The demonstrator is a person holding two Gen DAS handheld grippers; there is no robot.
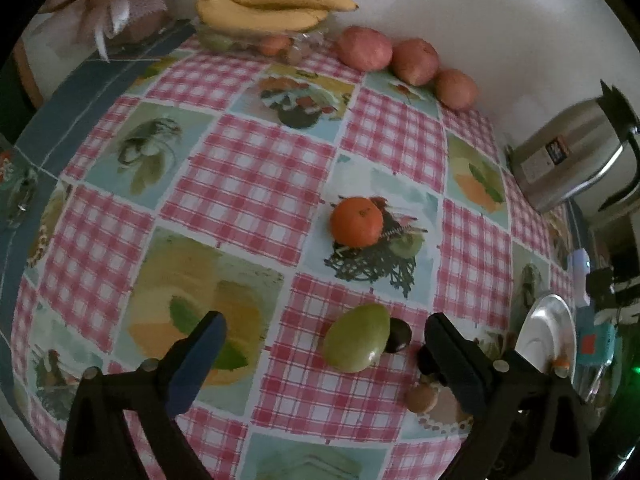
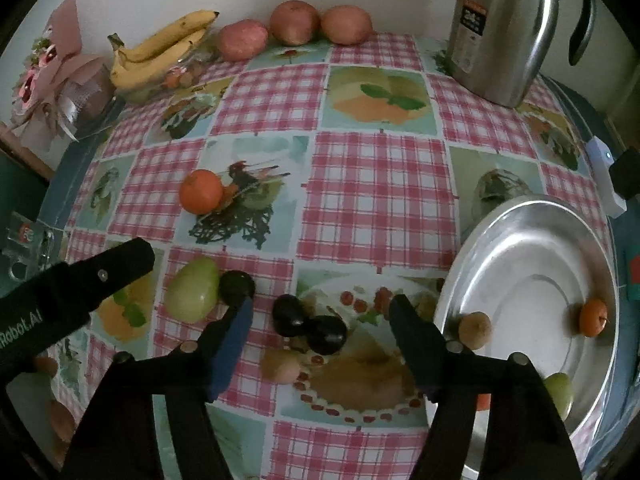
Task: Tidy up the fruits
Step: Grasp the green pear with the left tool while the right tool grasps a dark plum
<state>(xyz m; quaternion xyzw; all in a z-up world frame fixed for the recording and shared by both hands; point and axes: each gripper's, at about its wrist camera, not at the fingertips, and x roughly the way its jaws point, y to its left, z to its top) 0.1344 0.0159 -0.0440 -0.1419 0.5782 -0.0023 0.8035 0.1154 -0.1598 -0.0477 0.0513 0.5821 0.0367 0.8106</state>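
Observation:
In the left wrist view my left gripper (image 1: pixel 325 321) stands open, pointing down at a green fruit (image 1: pixel 356 338) that lies between its fingers, untouched. A dark plum (image 1: pixel 398 335) rests against that fruit's right side. An orange (image 1: pixel 356 222) sits farther back. In the right wrist view my right gripper (image 2: pixel 322 304) is open over two dark plums (image 2: pixel 289 315) (image 2: pixel 326 334), pads clear of both. A third plum (image 2: pixel 237 284) lies by the left fingertip beside the green fruit (image 2: pixel 192 290). The metal plate (image 2: pixel 520 264) at right holds a small orange (image 2: pixel 593 317), a brownish fruit (image 2: pixel 475 330) and a green fruit (image 2: pixel 560 390).
Along the back wall lie bananas (image 2: pixel 160 52) over a glass bowl and three red apples (image 2: pixel 294 22). A steel kettle (image 2: pixel 500 32) stands back right, a pink bouquet (image 2: pixel 52 80) back left. A pale fruit (image 2: pixel 282 364) lies under the right gripper. A white device (image 2: pixel 604 180) lies past the plate.

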